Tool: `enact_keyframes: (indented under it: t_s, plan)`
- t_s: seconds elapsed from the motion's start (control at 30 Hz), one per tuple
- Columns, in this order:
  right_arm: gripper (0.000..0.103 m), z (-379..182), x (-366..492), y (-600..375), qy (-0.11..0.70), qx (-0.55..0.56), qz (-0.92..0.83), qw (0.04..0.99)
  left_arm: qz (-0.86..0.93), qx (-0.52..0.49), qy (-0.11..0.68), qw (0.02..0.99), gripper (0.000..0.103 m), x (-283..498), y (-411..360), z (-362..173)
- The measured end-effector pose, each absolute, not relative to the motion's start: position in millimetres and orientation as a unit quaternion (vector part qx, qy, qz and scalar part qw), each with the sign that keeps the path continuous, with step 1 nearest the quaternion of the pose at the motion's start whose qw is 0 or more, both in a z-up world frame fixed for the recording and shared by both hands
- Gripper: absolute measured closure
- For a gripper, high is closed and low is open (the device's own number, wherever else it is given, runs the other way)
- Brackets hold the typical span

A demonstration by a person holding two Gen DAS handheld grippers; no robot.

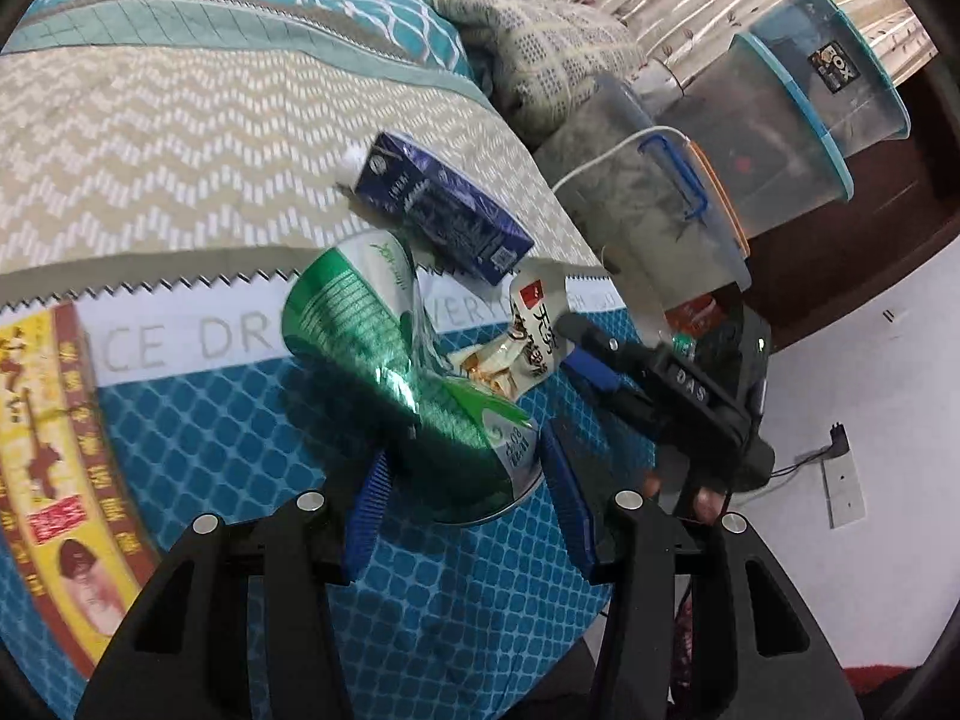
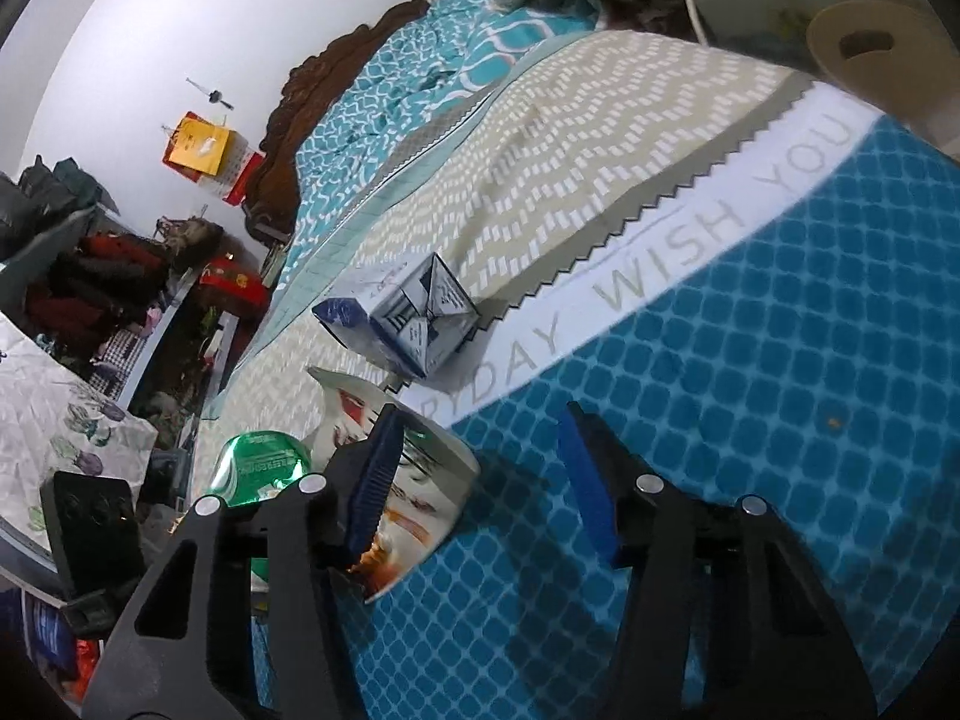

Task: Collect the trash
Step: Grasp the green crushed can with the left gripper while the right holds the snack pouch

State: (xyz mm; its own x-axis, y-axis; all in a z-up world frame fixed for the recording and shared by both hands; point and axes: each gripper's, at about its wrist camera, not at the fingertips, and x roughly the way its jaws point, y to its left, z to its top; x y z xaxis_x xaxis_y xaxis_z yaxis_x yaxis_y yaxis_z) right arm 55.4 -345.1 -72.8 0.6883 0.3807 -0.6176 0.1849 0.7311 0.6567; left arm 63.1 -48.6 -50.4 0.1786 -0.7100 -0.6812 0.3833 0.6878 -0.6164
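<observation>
Green can: a crushed, shiny green metal can (image 1: 384, 360) sits between the two blue pads of the left gripper (image 1: 465, 492). Both pads press on its sides, so the left gripper is clamped on the can. The can is held over the blue part of the bed cover.
Snack bag: a crinkly white plastic snack wrapper (image 2: 414, 492) with red and black writing lies on the bed, just beside the green can. The left finger of the right gripper (image 2: 480, 480) is over it.
Right gripper fingers: they are apart. Only blue cover shows between the pads, and the right pad touches nothing. I cannot tell if the left pad touches the wrapper.
Blue box: a dark blue and white cardboard drink carton (image 1: 441, 210) lies on its side on the bed, near the wrapper, farther up on the tan zigzag part.
Bed cover: a quilt (image 2: 780, 360) with blue diamond shapes, a white stripe with grey letters, and a tan zigzag part.
Beside the bed: a stack of clear plastic storage tubs (image 1: 792, 138) with blue rims stands next to the bed edge.
Poster: a yellow and red printed sheet (image 1: 54, 450) lies on the bed's blue part, well apart from the carton.
</observation>
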Motion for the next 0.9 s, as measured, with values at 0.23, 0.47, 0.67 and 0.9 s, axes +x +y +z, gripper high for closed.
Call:
enact_keyframes:
  t_s: [0.23, 0.47, 0.67, 0.9]
  plan:
    - [0.047, -74, 84, -328, 0.411, 0.337, 0.109, 0.840, -0.359, -0.151, 0.531, 0.753, 0.056, 60, -52, -52]
    - [0.066, -75, 87, -320, 0.402, 0.390, 0.190, 0.806, -0.353, -0.164, 0.536, 0.750, 0.056, 60, -44, -56]
    - [0.065, -62, 71, -294, 0.398, 0.369, 0.267, 0.796, -0.344, -0.183, 0.545, 0.742, 0.056, 62, -33, -67]
    - [0.055, -65, 78, -267, 0.419, 0.327, 0.238, 0.813, -0.343, -0.176, 0.542, 0.746, 0.056, 60, -34, -64]
